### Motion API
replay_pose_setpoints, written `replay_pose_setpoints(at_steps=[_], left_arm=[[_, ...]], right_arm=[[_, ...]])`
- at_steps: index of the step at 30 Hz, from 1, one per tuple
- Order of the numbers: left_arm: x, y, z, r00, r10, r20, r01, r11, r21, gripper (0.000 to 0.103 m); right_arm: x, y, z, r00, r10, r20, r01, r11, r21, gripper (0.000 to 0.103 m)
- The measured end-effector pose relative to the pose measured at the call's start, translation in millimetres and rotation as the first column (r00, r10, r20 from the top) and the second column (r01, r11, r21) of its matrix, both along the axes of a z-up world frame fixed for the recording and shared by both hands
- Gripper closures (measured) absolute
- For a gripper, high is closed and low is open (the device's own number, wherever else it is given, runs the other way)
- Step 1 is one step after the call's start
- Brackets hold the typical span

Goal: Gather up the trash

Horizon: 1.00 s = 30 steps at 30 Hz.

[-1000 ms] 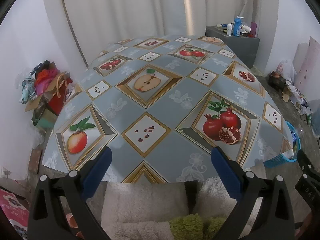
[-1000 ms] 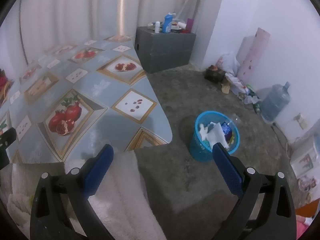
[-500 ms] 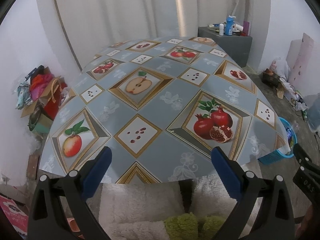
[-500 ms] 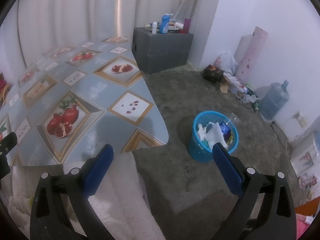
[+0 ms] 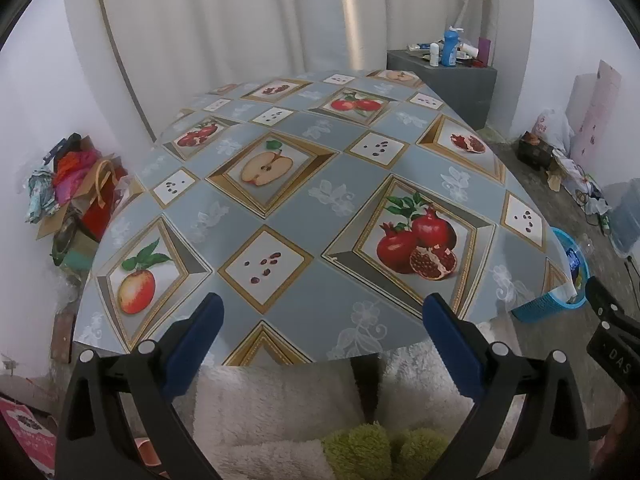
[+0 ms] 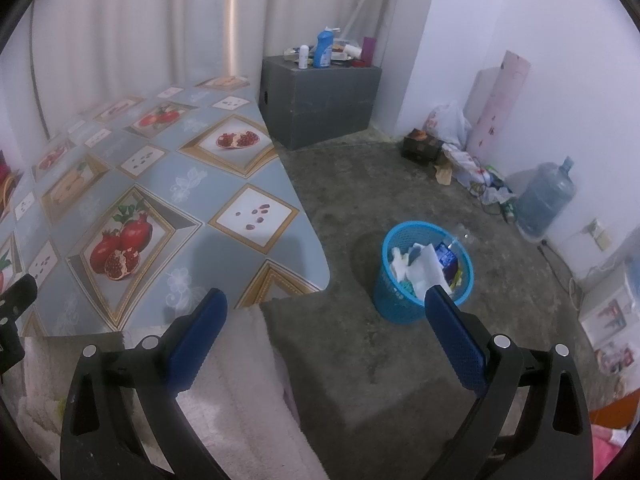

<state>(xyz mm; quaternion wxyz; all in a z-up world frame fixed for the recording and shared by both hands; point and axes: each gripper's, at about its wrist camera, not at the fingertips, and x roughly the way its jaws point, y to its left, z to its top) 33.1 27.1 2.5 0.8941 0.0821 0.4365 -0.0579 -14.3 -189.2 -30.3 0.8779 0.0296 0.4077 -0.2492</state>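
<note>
**Both grippers empty, trash in the basket: risk is in any further reach**

Left gripper: jaws spread wide, nothing between them. It hangs over the near edge of the table, which carries a fruit-print oilcloth. No loose trash visible anywhere on the cloth ahead of it.

Right gripper: also spread wide, empty. It sits off the table corner, over bare concrete floor. The blue mesh waste basket stands on the floor ahead and right of it, its near rim just behind the right fingertip in this view. Inside: white tissues or paper and a blue carton, piled close to rim height.

My read: the table looks cleared, so collecting looks nearly or fully done.

What could go wrong:
- Basket is light mesh and full. A downward push or a finger clipping the rim would likely tip it or spill the top paper.
- More clutter lies far ahead-right against the wall, beside the water jug: bags, cloth, what may be cables. Can't tell what counts as trash, so a wrong pick is possible.
- Fluffy white fabric lies directly under both grippers; low sweeps could snag it.
- The left gripper's edge shows at the far left of the right view, so crossing paths risks a knock.
</note>
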Motion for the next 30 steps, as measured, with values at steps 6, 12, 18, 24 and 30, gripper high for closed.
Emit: replay_pose_setpoints(at_steps=[6,12,18,24,30], left_arm=[[-0.3,-0.2,0.1,1.000,0.002,0.001,-0.002,1.000,0.000,0.006],[-0.5,-0.2,0.3,1.000,0.002,0.001,-0.002,1.000,0.001,0.006],[-0.7,-0.3,0.1,1.000,0.002,0.000,-0.002,1.000,0.001,0.006],[-1.0,-0.6,0.1,1.000,0.002,0.001,-0.002,1.000,0.001,0.006],[-1.4,-0.6,0.2,1.000,0.003,0.001,-0.003,1.000,0.001,0.006]], right_arm=[[-0.3,0.5,-0.6,1.000,-0.003,0.001,0.003,1.000,0.001,0.008],[-0.4,0.4,-0.7,1.000,-0.002,0.001,0.002,1.000,0.001,0.008],[-0.3,0.4,-1.0,1.000,-0.002,0.000,0.002,1.000,0.001,0.008],[-0.3,0.9,-0.9,1.000,-0.002,0.003,0.002,1.000,-0.001,0.008],[1.2,1.6,-0.4,1.000,-0.004,0.001,0.004,1.000,0.000,0.008]])
